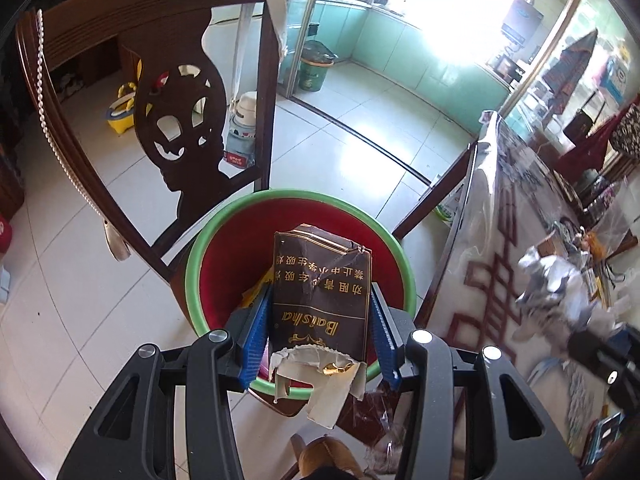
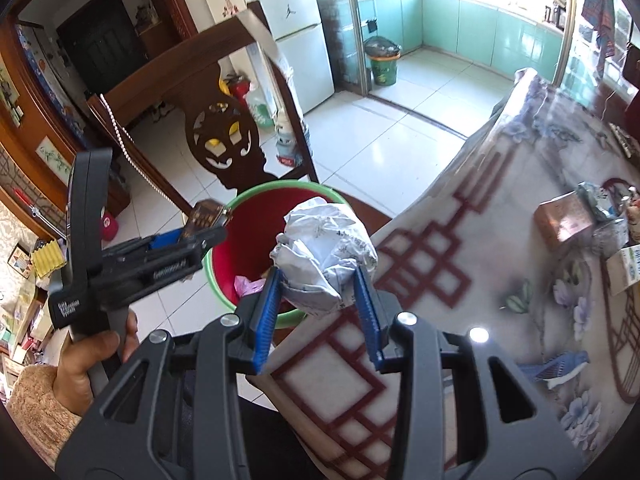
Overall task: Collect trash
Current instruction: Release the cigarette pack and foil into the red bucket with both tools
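My left gripper (image 1: 320, 300) is shut on a torn brown cigarette pack (image 1: 322, 292) and holds it over the red bin with a green rim (image 1: 192, 276) on the floor. My right gripper (image 2: 318, 276) is shut on a crumpled white paper wad (image 2: 326, 246), held at the table's edge beside the same bin (image 2: 218, 260). The bin holds some yellow and pink scraps. The left gripper (image 2: 208, 224) with the pack also shows in the right wrist view, above the bin's left rim. The wad shows blurred in the left wrist view (image 1: 552, 280).
A dark wooden chair (image 1: 180, 128) stands just behind the bin. The table (image 2: 500, 280) with a patterned cover lies to the right, bearing a brown box (image 2: 564, 220), a carton (image 2: 628, 264) and other wrappers. Tiled floor leads to a kitchen with a green pail (image 2: 384, 64).
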`<state>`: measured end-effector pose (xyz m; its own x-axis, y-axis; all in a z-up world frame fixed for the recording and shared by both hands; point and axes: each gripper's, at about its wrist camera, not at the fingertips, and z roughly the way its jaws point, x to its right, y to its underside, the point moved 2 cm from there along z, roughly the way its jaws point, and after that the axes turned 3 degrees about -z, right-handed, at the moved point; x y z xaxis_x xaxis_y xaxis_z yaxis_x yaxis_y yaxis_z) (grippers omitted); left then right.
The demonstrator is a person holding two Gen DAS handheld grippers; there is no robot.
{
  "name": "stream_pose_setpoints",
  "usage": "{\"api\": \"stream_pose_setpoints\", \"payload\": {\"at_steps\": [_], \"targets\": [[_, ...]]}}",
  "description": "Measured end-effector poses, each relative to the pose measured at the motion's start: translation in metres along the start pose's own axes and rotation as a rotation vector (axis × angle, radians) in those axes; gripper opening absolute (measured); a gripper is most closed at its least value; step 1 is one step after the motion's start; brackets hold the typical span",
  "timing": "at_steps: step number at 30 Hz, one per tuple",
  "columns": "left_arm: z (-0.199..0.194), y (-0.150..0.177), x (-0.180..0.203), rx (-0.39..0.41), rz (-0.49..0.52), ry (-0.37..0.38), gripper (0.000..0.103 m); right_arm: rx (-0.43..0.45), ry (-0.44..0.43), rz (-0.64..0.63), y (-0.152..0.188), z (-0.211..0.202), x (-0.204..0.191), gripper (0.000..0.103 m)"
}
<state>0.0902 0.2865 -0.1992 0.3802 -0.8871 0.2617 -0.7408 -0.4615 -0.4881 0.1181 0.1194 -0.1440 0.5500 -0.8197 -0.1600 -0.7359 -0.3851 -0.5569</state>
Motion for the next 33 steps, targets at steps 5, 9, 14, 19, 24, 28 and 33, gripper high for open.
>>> {"api": "stream_pose_setpoints", "payload": {"at_steps": [5, 9, 14, 19, 24, 28, 33], "targets": [[0.018, -0.003, 0.004, -0.024, -0.005, -0.005, 0.044, -0.028, -0.004, -0.024, -0.001, 0.018, -0.008, 0.036], [0.026, -0.006, -0.001, -0.042, -0.048, -0.004, 0.044, -0.043, -0.005, -0.040, -0.002, 0.026, -0.012, 0.037], [0.032, -0.010, -0.002, -0.061, -0.077, -0.020, 0.044, -0.056, -0.007, -0.039, -0.002, 0.034, -0.009, 0.037], [0.027, -0.013, -0.002, -0.065, -0.100, 0.001, 0.046, -0.068, -0.012, -0.025, -0.001, 0.039, -0.004, 0.036], [0.014, -0.018, -0.007, -0.023, -0.138, 0.016, 0.063, -0.065, -0.027, -0.022, -0.005, 0.043, -0.006, 0.036], [0.007, -0.019, -0.017, -0.001, -0.199, 0.031, 0.071, -0.064, -0.033, -0.042, -0.008, 0.046, -0.013, 0.036], [0.001, -0.021, -0.021, 0.027, -0.221, 0.020, 0.072, -0.071, -0.041, -0.058, -0.009, 0.050, -0.019, 0.037]]}}
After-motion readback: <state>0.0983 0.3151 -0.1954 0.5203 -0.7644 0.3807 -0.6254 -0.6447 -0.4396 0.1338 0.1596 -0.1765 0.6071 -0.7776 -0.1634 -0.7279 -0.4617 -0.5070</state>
